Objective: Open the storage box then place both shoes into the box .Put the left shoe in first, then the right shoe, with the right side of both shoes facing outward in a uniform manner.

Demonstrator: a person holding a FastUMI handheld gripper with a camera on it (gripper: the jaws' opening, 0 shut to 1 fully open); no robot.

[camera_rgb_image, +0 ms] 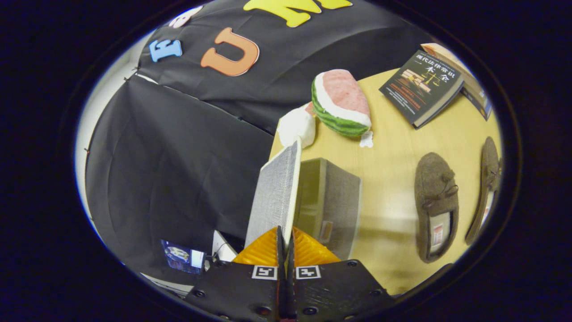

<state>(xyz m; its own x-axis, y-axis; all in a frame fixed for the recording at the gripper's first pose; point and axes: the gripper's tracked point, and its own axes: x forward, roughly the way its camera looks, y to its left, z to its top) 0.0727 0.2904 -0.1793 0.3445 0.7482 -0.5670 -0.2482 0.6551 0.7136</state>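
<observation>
My gripper [284, 237] is shut on the grey lid [273, 197] of the storage box, both fingers pressed on the lid's near edge. The lid stands raised, nearly on edge, running straight ahead from the fingers. Beside it the grey fabric box [333, 201] sits open on the wooden table [393, 156], its pale inside wall showing. Two brown felt shoes lie beyond the box's far side: the nearer shoe [435, 203] sole down with its opening towards me, and the second shoe [487, 185] farther off, seen side on.
A plush watermelon slice [342, 103] and a white object [297, 125] sit at the table's edge beyond the box. Two books [422, 87] lie farther along the table. Black booth cloth hangs past the table's edge.
</observation>
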